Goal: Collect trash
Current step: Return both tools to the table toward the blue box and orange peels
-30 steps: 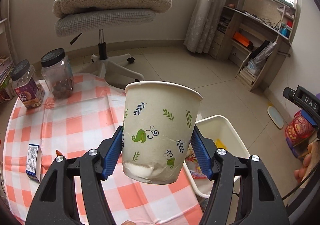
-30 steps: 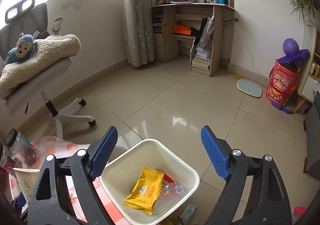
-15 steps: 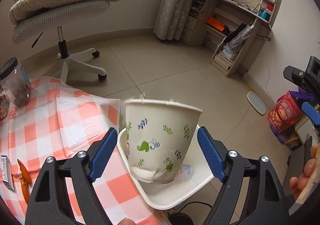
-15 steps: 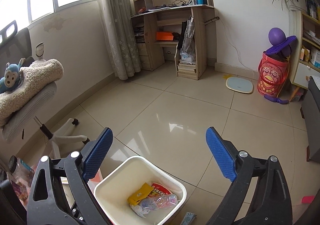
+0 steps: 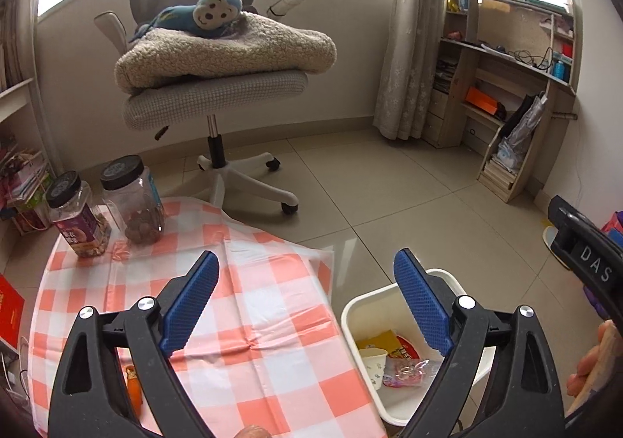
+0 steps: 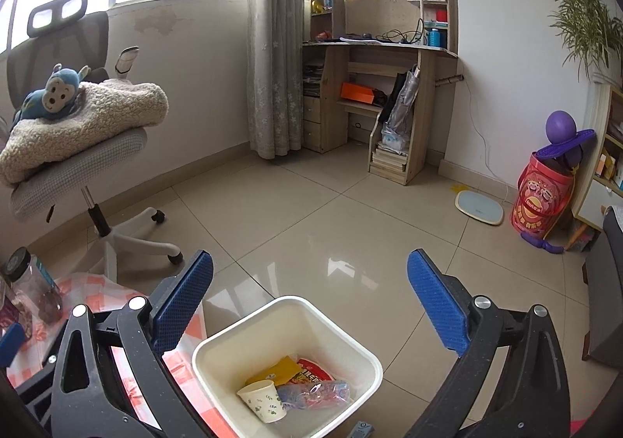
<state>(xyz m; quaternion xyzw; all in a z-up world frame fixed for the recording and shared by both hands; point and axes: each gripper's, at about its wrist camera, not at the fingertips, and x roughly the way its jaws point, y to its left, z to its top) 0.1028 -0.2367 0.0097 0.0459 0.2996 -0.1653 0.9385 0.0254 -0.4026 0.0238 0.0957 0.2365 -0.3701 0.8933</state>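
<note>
Both tongs hold nothing. The left gripper (image 5: 305, 295) has its jaws spread wide over the table (image 5: 249, 321), with the bin (image 5: 350, 311) just right of and below its right finger. The right gripper (image 6: 309, 301) is equally wide apart and hangs above the bin (image 6: 202, 352), which sits between and below its fingers.

The cup (image 5: 373, 362) lies on its side inside the bin, beside a yellow packet (image 6: 278, 370), a red wrapper (image 6: 315, 373) and a crumpled clear wrapper (image 6: 319, 393). So that piece of trash looks delivered, and the step in hand appears to be the turn back to the table for the next item.

An orange scrap (image 5: 133, 387) lies on the checkered cloth behind the left gripper's left finger, close to the lower edge of the left view; it looks like the next candidate. Two jars (image 5: 105, 206) stand well ahead of the left gripper at the far side of the table; they hold snacks and probably are not trash. Reaching the scrap calls for drawing the left gripper back and down, then straddling it low, since it is small and flat against the cloth.
</note>
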